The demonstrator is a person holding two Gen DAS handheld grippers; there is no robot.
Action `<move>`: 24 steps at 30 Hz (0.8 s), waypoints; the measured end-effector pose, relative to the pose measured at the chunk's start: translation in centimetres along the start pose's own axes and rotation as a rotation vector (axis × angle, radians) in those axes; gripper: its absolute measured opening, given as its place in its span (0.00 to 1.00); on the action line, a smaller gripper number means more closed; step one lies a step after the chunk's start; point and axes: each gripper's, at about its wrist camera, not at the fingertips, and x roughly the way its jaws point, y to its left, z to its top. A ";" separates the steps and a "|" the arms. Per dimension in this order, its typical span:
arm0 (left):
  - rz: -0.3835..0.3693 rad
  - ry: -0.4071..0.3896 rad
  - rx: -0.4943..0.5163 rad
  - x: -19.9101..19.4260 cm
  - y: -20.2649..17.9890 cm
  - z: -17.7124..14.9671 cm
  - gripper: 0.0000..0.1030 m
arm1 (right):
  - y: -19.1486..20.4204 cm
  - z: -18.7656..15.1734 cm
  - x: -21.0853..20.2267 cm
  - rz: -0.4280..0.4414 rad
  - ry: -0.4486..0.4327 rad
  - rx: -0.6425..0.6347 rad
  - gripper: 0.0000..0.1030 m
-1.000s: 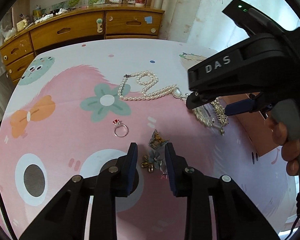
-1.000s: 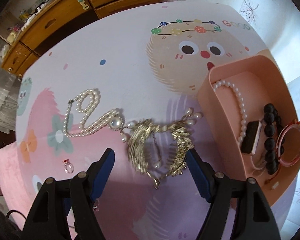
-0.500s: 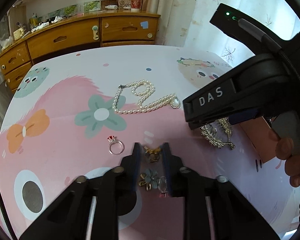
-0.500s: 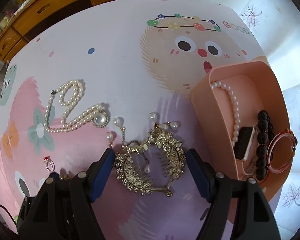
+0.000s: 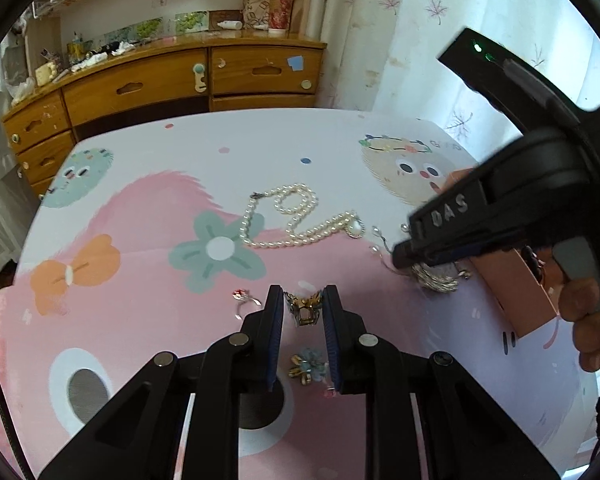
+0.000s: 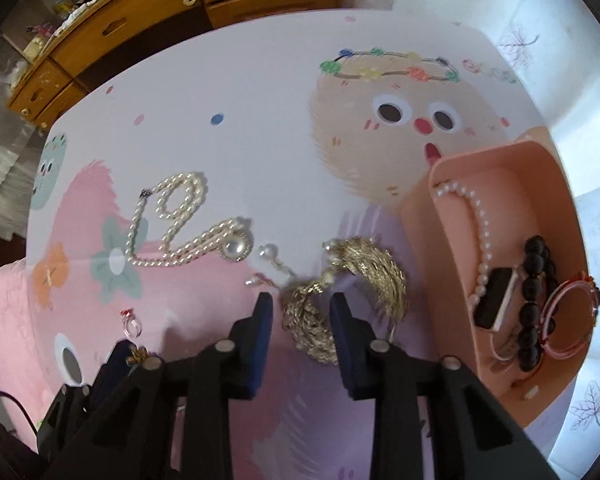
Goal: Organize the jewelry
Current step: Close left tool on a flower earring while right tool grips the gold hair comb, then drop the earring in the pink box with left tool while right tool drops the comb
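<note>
My left gripper (image 5: 302,304) is shut on a small gold earring (image 5: 306,307) and holds it above the mat. A blue flower earring (image 5: 309,365) lies below it, a red-stone ring (image 5: 245,297) to its left. My right gripper (image 6: 302,307) is shut on a gold hair comb (image 6: 312,322) that drapes on the mat, its pearl drops (image 6: 269,254) trailing left. A pearl necklace (image 6: 180,224) lies further left; it also shows in the left wrist view (image 5: 296,220). A pink box (image 6: 452,248) at right holds a pearl bracelet (image 6: 480,224), black beads (image 6: 534,300) and a red bangle (image 6: 572,320).
The cartoon-printed mat (image 6: 260,120) covers the table. A wooden dresser (image 5: 160,84) stands behind it, a curtain (image 5: 400,40) at the back right. The right gripper's body (image 5: 500,208) and the hand crowd the right side of the left wrist view.
My left gripper has lifted with the gold earring, leaving the flower earring below. My right gripper's jaws have closed from wide open onto the gold hair comb, which has bunched up.
</note>
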 end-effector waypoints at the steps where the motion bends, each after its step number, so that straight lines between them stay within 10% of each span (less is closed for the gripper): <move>1: 0.019 -0.005 0.003 -0.3 0.0 0.1 0.17 | -0.1 -0.1 -0.1 0.001 0.000 -0.004 0.27; 7: 0.052 -0.028 -0.039 -1.9 0.6 0.5 0.17 | -0.6 -0.8 -0.7 0.008 -0.018 -0.045 0.50; 13: 0.074 -0.051 -0.083 -3.1 0.4 0.3 0.17 | -0.2 -0.8 0.3 -0.003 -0.008 -0.124 0.50; 18: 0.099 -0.063 -0.101 -3.9 -0.4 0.1 0.17 | 1.3 -0.3 0.4 -0.048 -0.057 -0.222 0.22; 24: 0.107 -0.084 -0.143 -4.6 -1.0 0.2 0.17 | 1.6 0.0 0.3 0.052 -0.086 -0.274 0.21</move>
